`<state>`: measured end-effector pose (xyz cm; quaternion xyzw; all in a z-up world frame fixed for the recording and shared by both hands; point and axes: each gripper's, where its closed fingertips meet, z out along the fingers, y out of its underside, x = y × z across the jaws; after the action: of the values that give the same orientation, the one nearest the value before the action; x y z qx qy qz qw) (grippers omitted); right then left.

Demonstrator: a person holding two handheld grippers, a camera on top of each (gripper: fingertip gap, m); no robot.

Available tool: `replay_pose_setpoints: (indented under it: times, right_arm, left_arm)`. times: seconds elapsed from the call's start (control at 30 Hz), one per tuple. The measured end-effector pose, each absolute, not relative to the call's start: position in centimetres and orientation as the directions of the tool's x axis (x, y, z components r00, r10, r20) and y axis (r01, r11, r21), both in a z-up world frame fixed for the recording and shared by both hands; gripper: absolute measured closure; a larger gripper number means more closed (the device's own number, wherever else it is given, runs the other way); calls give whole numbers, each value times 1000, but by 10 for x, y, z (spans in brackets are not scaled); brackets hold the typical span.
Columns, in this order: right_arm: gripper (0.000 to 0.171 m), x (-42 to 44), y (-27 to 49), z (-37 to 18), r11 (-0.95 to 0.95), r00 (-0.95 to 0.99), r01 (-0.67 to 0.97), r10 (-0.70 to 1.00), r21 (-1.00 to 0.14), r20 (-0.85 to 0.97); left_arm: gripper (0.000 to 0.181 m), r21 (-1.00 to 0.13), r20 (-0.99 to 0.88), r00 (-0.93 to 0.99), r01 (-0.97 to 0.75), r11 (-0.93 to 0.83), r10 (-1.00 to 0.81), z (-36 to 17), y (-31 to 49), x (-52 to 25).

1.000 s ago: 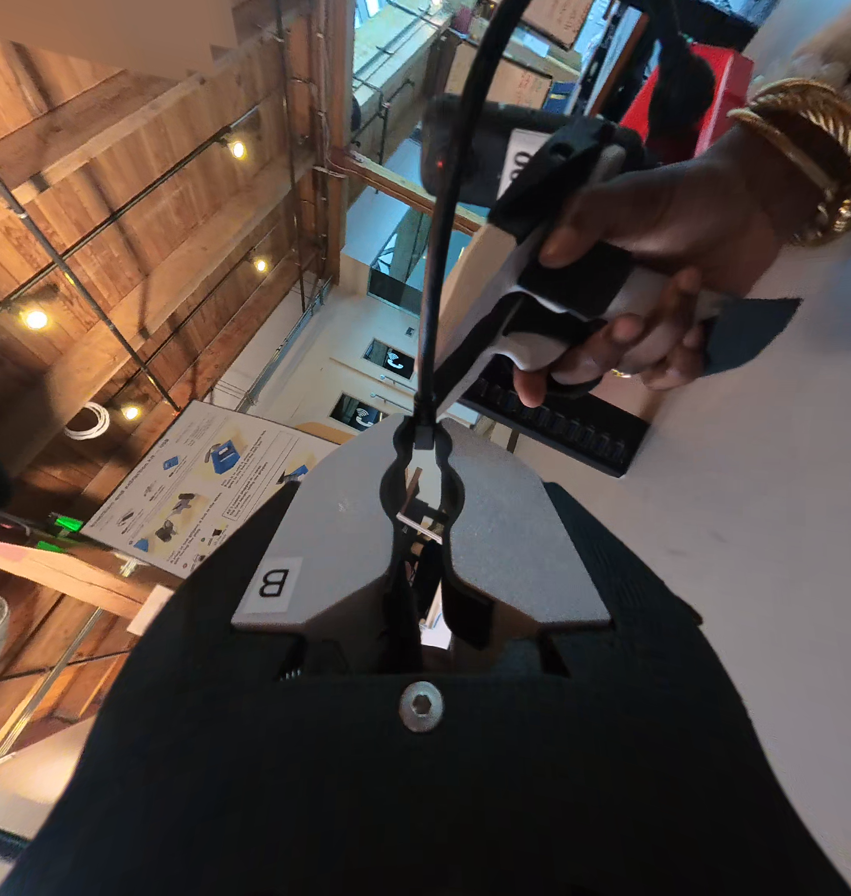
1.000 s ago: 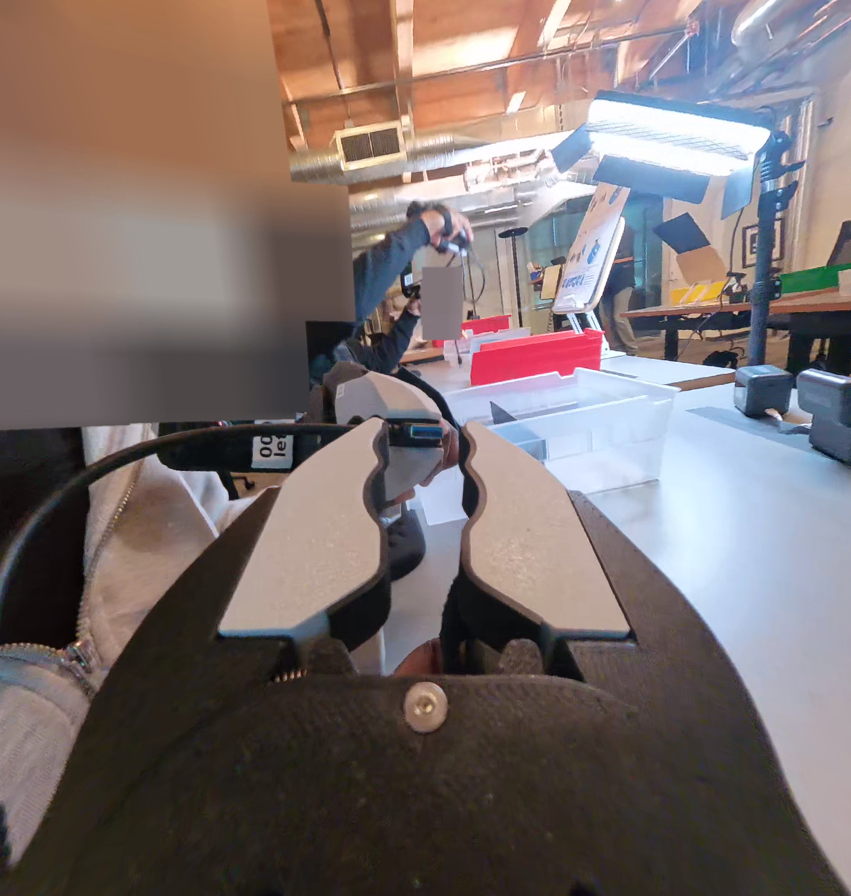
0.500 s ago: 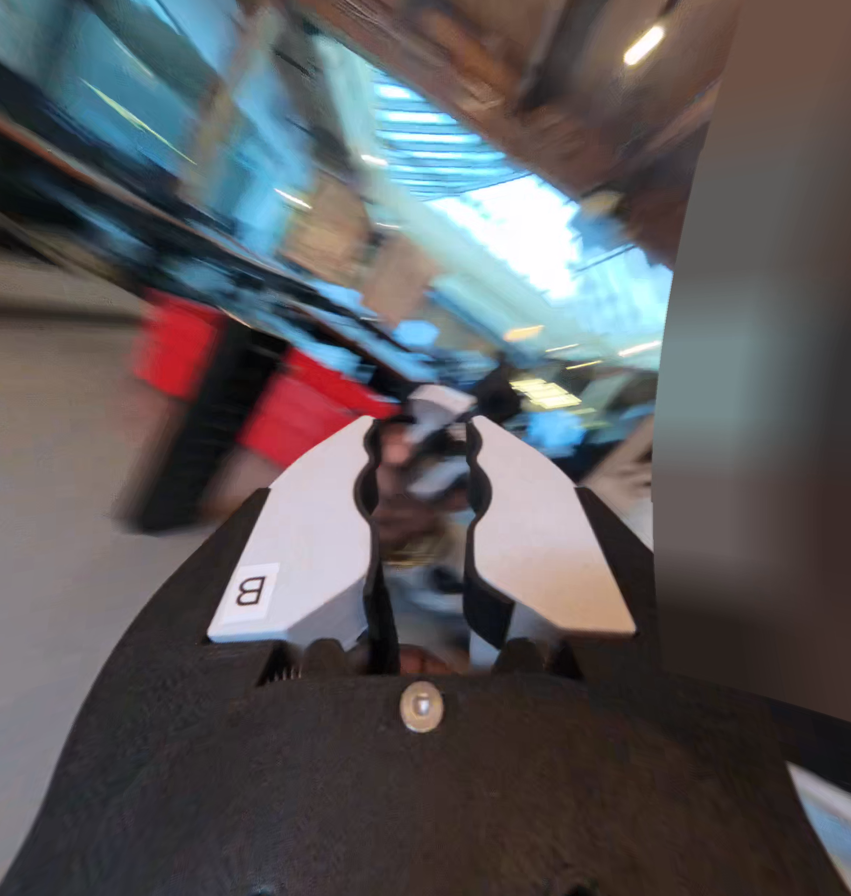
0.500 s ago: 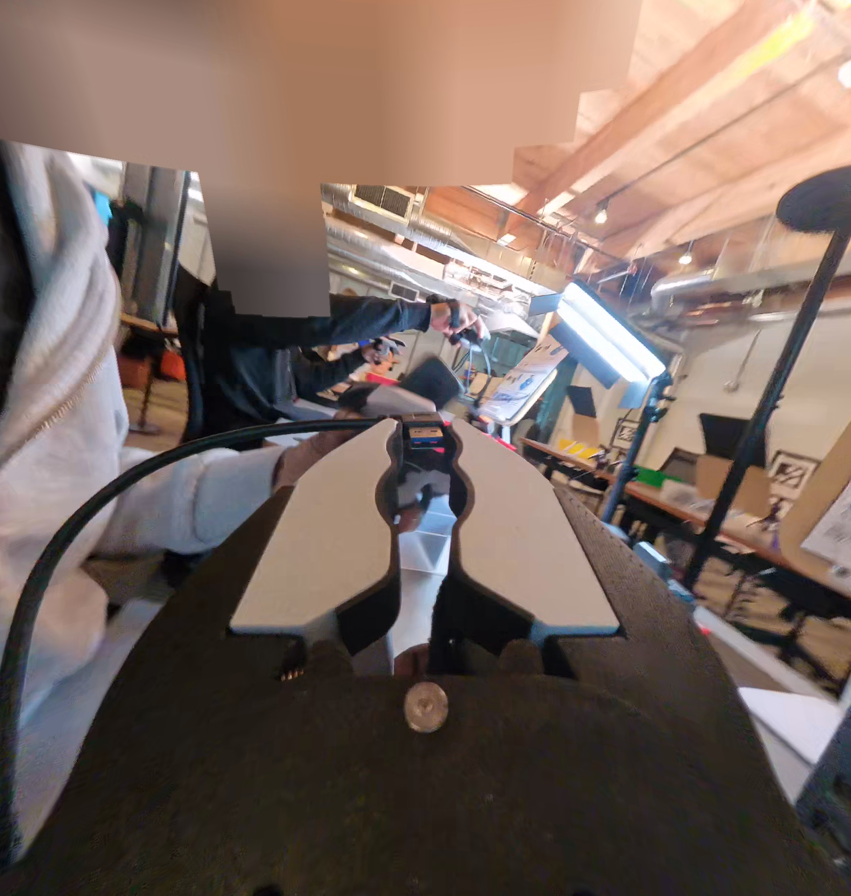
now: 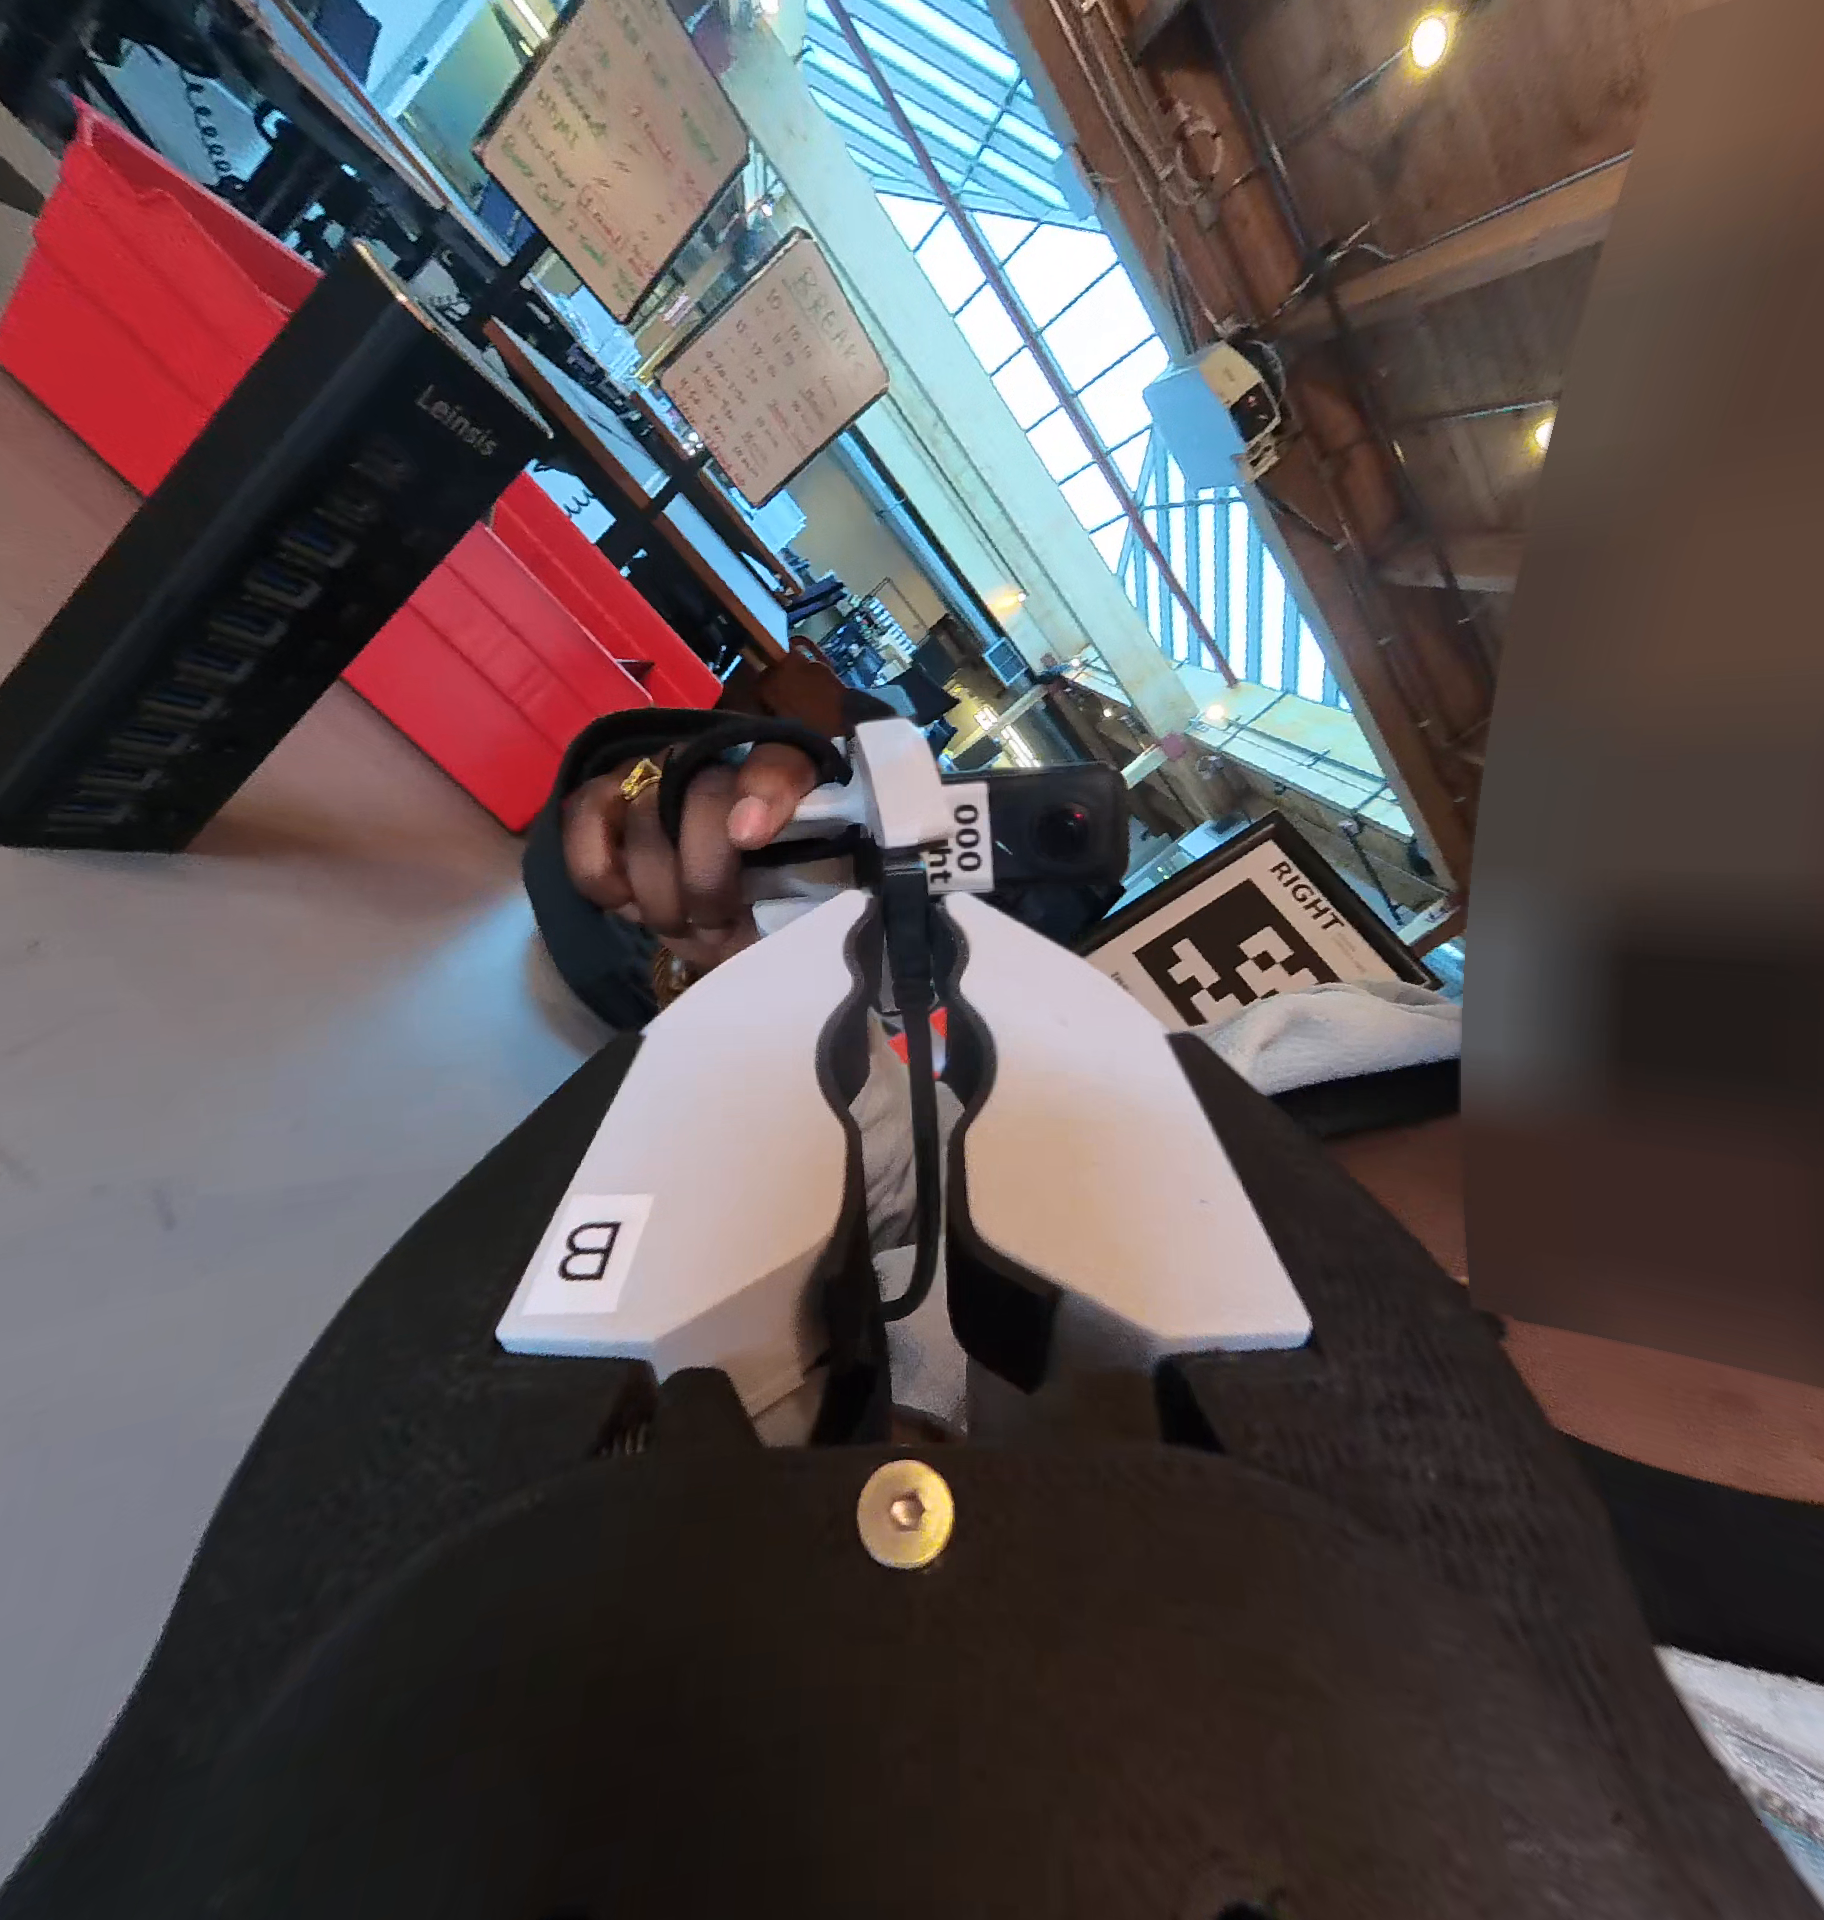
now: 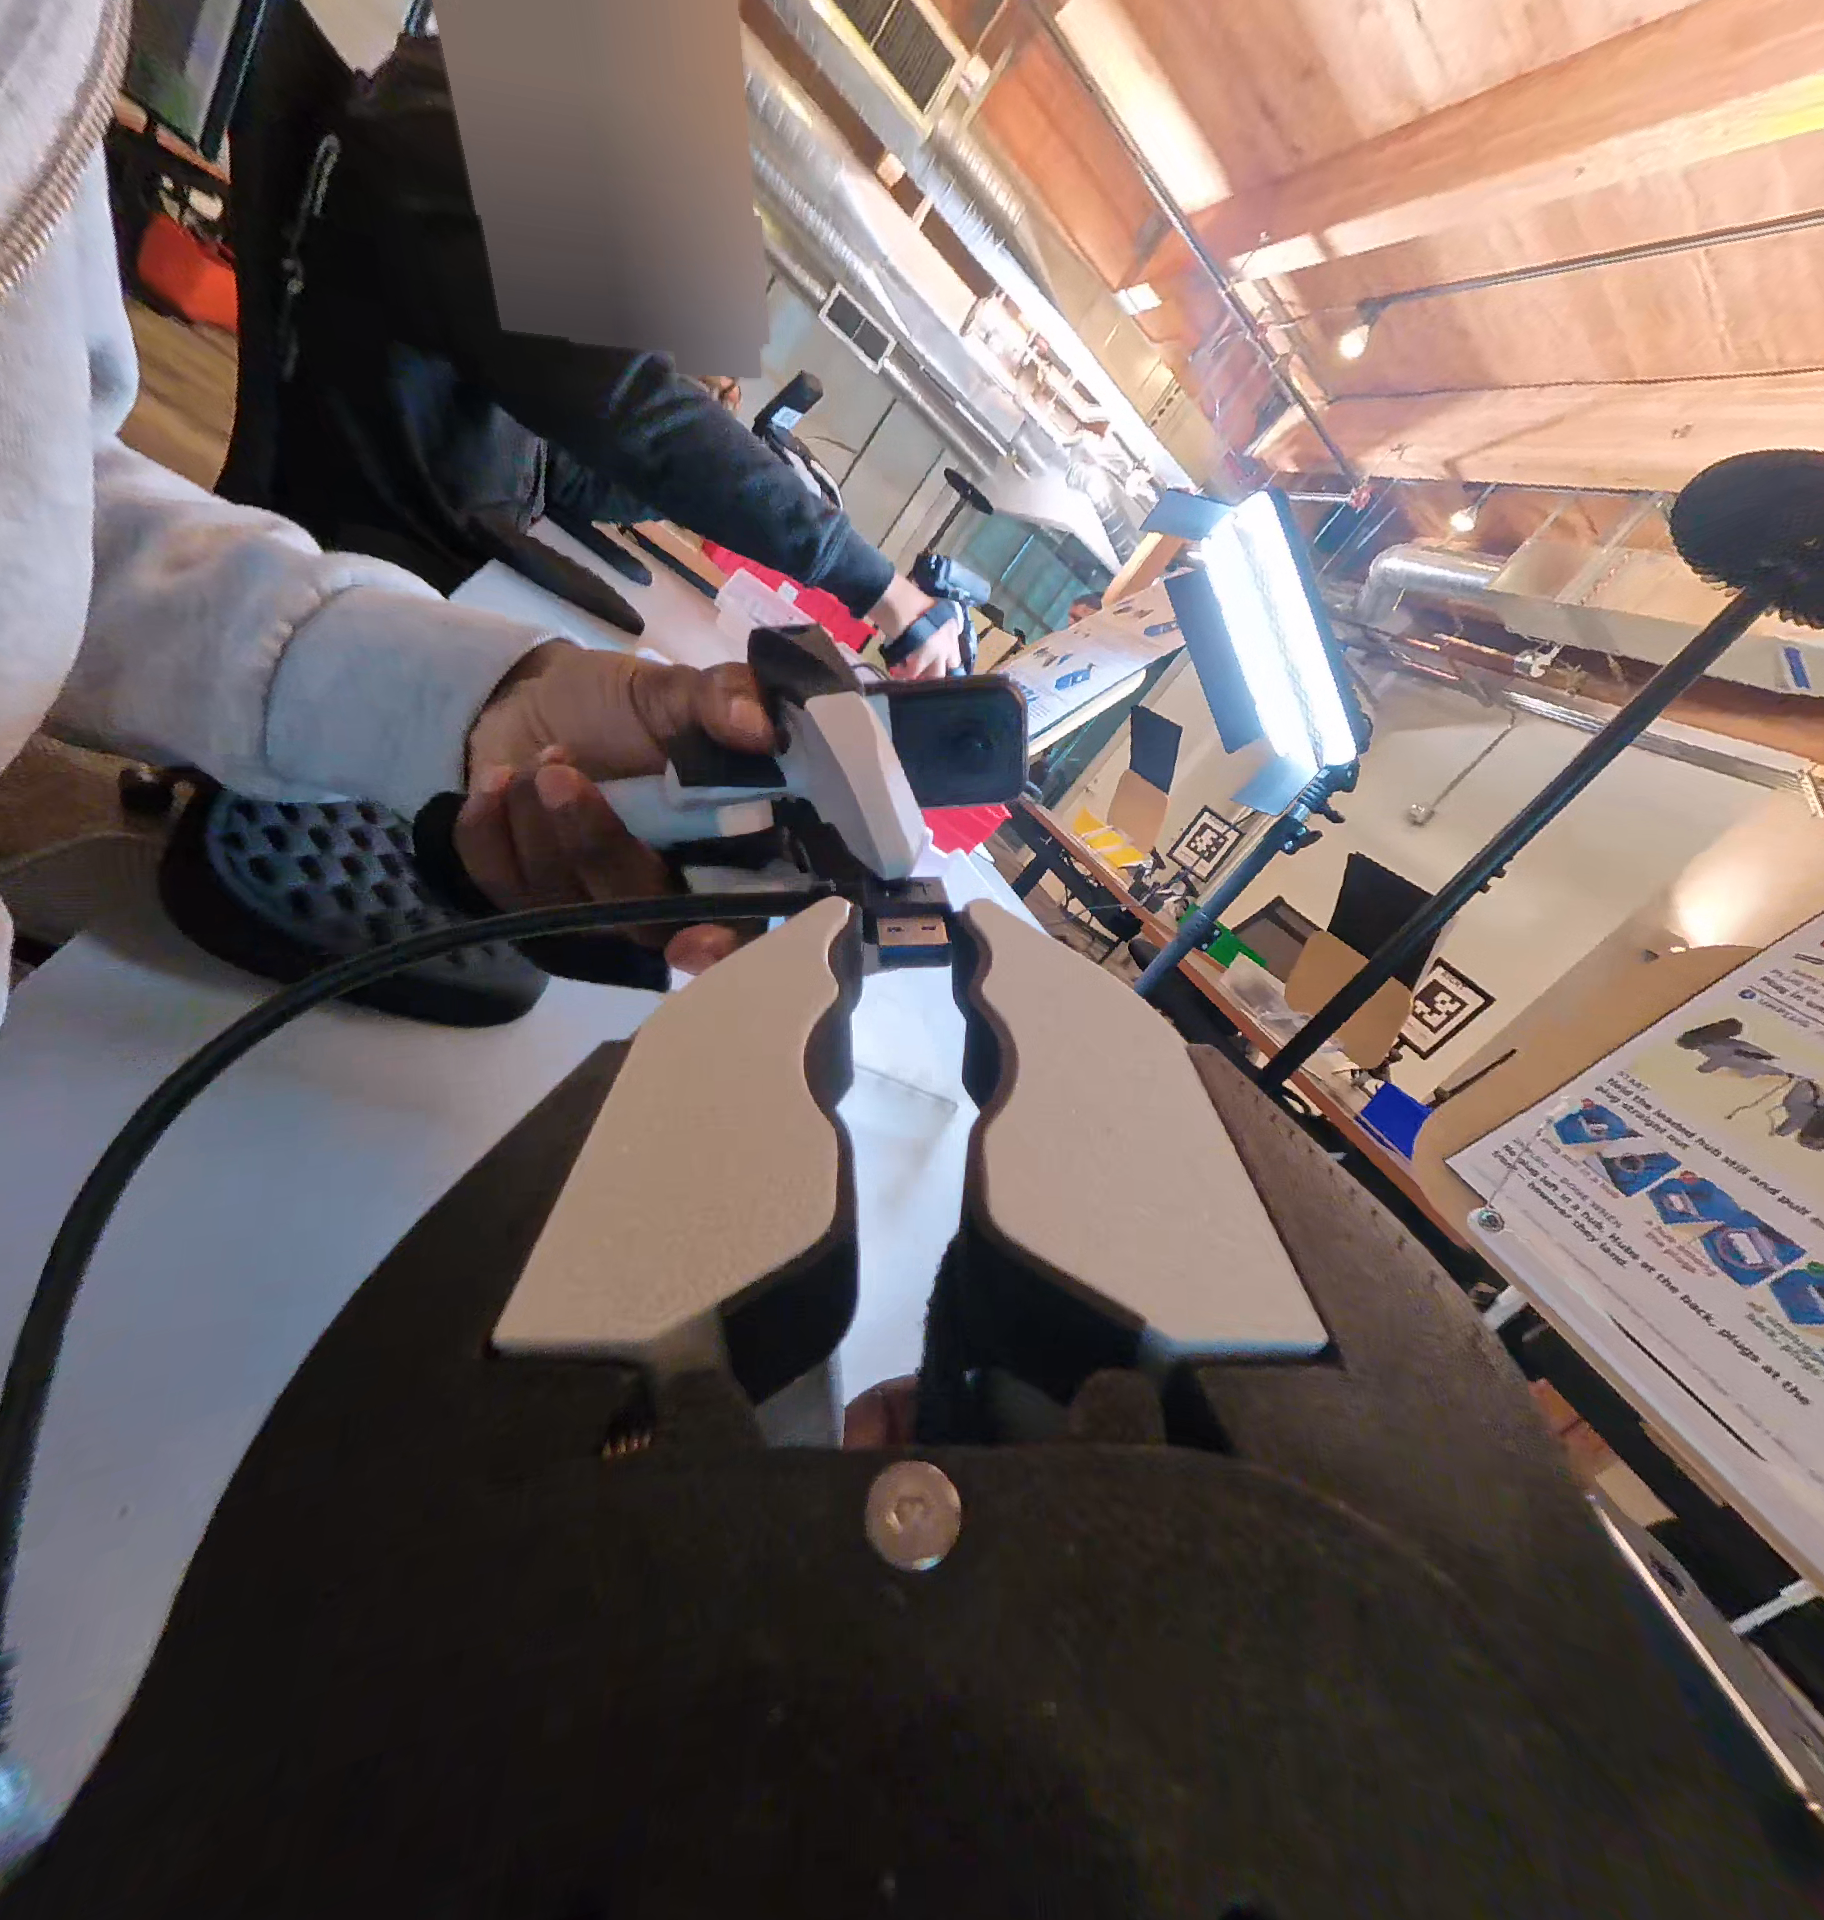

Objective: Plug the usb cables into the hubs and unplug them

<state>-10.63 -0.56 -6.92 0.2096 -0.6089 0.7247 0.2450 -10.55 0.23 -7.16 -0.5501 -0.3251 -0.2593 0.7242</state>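
Right tongs [image 6: 908, 940] pinch the USB plug [image 6: 910, 932]; left tongs [image 5: 906, 935] seemingly grip its cable [image 5: 918, 1049].

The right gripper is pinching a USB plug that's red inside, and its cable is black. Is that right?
Not quite. The inside of the USB plug is blue, not red. The right wrist view shows it pinched at the tips of the right gripper. The rest is right: its black cable curves away to the left.
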Motion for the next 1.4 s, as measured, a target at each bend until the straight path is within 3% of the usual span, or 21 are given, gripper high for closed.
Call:
replay_pose_setpoints:
  times: [0.3,0.43,0.5,0.57,0.6,0.7,0.83,1.0,1.2,1.4]
  right_arm:
    - [155,-109,-6,-80,-17,-705,-707,87,-707,703]
    - [150,-122,2,-65,3,-702,-696,202,-718,682]
    - [133,-145,25,-38,-38,-718,-642,380,-766,583]
    - [117,-184,61,-20,-92,-738,-496,568,-863,364]
    - [105,-201,77,-19,-129,-750,-402,614,-907,245]
    - [97,-241,104,-38,-207,-770,-131,638,-970,-32]
    - [108,-257,87,-87,-37,-850,182,497,-983,-176]
    - [141,-266,65,-119,128,-913,131,402,-983,-69]
    - [144,-275,63,-104,-16,-802,54,595,-998,-53]
    - [144,-257,53,-60,-310,-804,23,559,-951,-201]
  left_arm:
    - [172,-645,755,654,730,228,43,-84,6,-108]
    - [173,-649,733,676,665,369,72,-72,4,-122]
    - [173,-606,747,661,627,490,77,-64,-7,-136]
    - [173,-540,776,629,621,567,49,-62,-16,-144]
    - [173,-514,788,615,627,585,33,-62,-18,-146]
    - [173,-448,823,568,647,617,1,-69,-21,-150]
    - [172,-373,856,515,676,635,-46,-76,-24,-153]
    - [173,-316,890,454,691,650,-49,-89,-23,-160]
    - [173,-261,923,385,573,777,26,-103,-31,-182]
    - [172,-220,920,391,500,838,9,-98,-18,-191]
